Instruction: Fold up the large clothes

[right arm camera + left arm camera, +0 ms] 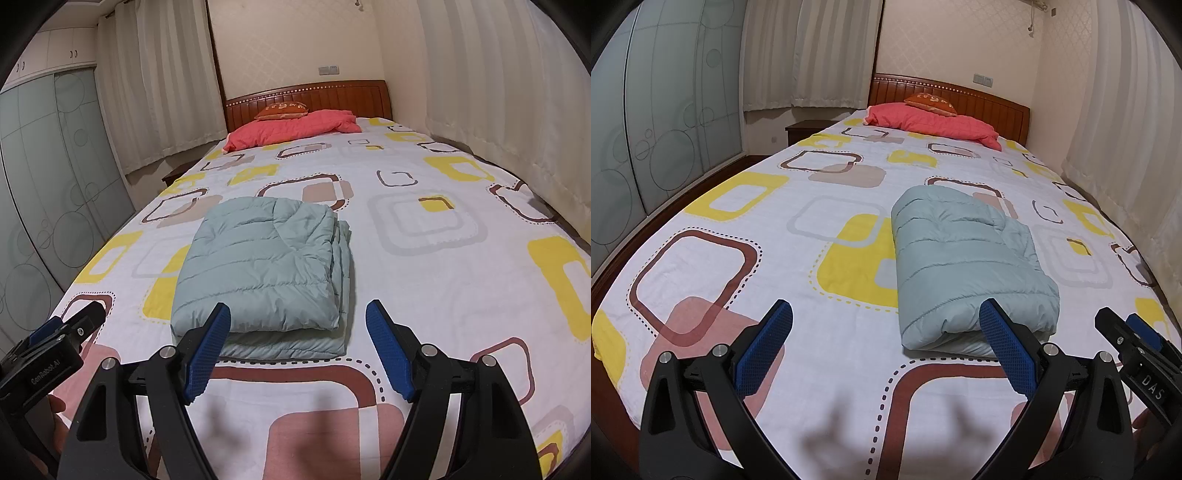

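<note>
You are holding your left hand-held gripper (886, 314) just above the near end of the bed (775, 240), its blue pads spread wide with nothing between them. Your right hand-held gripper (297, 314) is hovering beside it, also spread wide and gripping nothing; its tip is showing at the right edge of the left view, and the left one is peeking in at the lower left of the right view.

The pale blue-green padded jacket (266, 266) is lying folded into a thick, roughly rectangular bundle on the patterned bedsheet (424, 288), just ahead of both grippers. In the right view it is sitting slightly left of centre, its layered edges stacking up along its right side. In the left view the same jacket (964, 266) is lying to the right, and the right finger (1004, 350) of your left gripper is overlapping its near edge in the picture; whether it is touching cannot be told.

At the far end of the bed a pink quilt (291, 129) is lying bunched against the wooden headboard (332, 96), and an orange cushion (282, 109) is resting on top of it. White curtains (498, 92) are hanging along the wall.
</note>
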The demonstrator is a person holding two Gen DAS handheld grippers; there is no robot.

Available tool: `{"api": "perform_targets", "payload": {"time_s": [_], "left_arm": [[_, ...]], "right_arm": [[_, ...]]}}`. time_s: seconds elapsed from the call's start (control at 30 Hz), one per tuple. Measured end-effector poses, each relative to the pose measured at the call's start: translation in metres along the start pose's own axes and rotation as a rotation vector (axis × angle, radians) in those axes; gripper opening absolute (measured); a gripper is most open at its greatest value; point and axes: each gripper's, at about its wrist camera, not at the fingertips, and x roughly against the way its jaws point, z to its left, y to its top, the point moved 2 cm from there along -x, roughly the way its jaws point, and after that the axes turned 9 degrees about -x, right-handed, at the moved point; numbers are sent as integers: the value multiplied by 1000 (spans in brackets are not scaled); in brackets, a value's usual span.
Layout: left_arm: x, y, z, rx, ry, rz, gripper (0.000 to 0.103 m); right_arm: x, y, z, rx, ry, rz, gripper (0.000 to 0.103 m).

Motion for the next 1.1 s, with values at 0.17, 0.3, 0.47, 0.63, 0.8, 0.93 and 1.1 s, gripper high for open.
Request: {"api": "perform_targets", "payload": {"time_s": [0.17, 0.3, 0.47, 0.63, 0.8, 0.93, 1.1], "left_arm": [[-2, 0, 0, -3, 0, 4, 101], [-2, -1, -1, -4, -4, 8, 101], [-3, -1, -3, -12, -5, 9, 101], [-2, -1, -3, -12, -6, 10, 101], [-2, -2, -6, -21, -6, 3, 101], [-3, -2, -6, -29, 3, -2, 101], [-1, -2, -6, -39, 9, -16, 101]], "right_arm": [[1, 0, 0, 1, 1, 1, 75], [0, 0, 0, -1, 1, 4, 75], [0, 0, -1, -1, 3, 8, 75], [0, 0, -1, -1, 3, 7, 75], [-1, -1, 0, 1, 3, 9, 75], [0, -1, 1, 2, 3, 9, 75], [0, -2, 1, 2, 2, 10, 75]]}}
